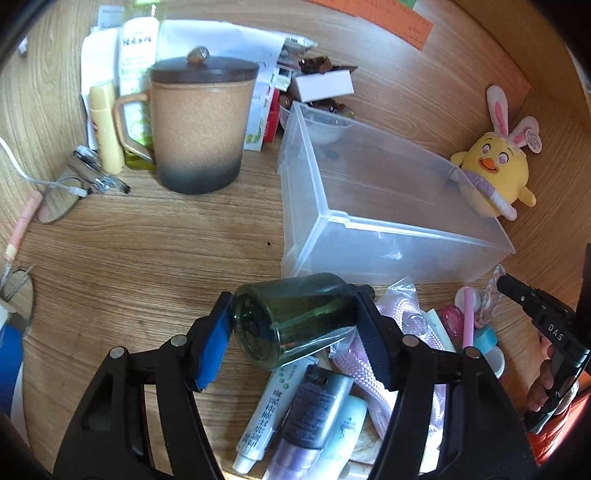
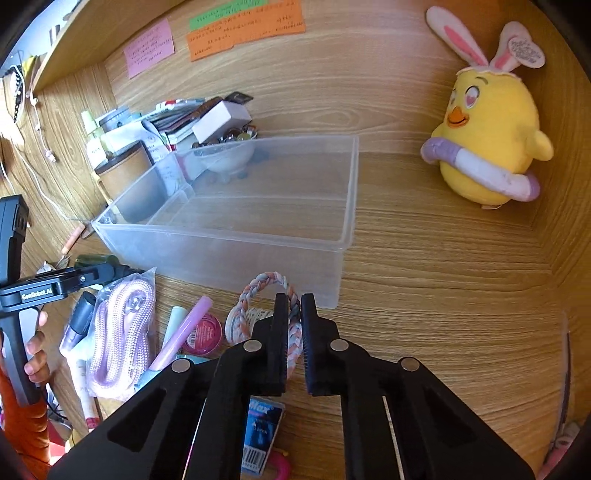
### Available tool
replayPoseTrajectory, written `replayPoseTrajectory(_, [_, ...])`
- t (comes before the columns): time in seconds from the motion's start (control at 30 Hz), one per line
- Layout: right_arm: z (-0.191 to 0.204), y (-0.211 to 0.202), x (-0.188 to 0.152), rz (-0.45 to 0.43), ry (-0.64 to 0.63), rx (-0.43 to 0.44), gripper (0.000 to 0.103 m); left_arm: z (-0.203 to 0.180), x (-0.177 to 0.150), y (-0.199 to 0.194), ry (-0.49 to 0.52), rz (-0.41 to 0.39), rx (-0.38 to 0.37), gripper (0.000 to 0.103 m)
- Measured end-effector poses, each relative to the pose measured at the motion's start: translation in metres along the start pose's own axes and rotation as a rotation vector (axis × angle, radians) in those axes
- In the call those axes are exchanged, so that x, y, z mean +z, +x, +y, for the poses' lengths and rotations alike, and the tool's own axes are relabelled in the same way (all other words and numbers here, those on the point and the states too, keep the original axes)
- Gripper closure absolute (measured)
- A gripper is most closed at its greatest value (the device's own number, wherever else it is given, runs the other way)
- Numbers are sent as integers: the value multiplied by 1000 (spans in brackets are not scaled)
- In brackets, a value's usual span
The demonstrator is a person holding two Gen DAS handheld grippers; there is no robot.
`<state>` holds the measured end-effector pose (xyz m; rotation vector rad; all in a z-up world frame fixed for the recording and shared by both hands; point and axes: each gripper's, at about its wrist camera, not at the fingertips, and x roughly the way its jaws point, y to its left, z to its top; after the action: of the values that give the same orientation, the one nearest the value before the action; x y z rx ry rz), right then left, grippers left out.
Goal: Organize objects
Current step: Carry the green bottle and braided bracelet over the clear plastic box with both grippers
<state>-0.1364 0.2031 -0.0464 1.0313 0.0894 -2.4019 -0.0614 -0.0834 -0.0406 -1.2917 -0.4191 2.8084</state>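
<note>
On the wooden desk (image 1: 147,251), the bin (image 1: 369,206) lies just ahead of both grippers: left gripper (image 1: 295,325) fingers clamp the bottle (image 1: 291,317) sideways, right gripper (image 2: 295,332) fingers pinch the braid (image 2: 258,291).

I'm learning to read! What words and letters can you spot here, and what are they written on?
"DAS": on the right gripper body, seen from the left wrist.
"GenRobot.AI": on the left gripper body, seen from the right wrist.
"...Wax": partly hidden, on the blue packet.
Sticky notes, white tube, grey tube, tall white bottle, plush chick's heart tag: printing too small or blurred to read.
</note>
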Motion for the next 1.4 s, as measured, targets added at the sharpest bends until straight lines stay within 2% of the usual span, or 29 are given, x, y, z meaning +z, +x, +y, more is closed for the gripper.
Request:
replayPoseTrajectory(0.17, [-1, -22, 2, -57, 0, -17, 97, -4, 5, -21, 8, -62, 10, 39])
replayPoseTrajectory(0.43, [5, -56, 19, -154, -18, 4, 97, -15, 21, -52, 24, -160, -9, 39])
replayPoseTrajectory(0.77, [13, -61, 58, -245, -56, -7, 97, -36, 55, -46, 58, -202, -21, 39])
replayPoseTrajectory(0.93, [13, -44, 71, -227, -64, -14, 97, -47, 68, -28, 99, -177, -9, 39])
replayPoseTrajectory(1.4, [12, 28, 71, -21, -91, 15, 97, -74, 74, 36, 208, -21, 18, 39])
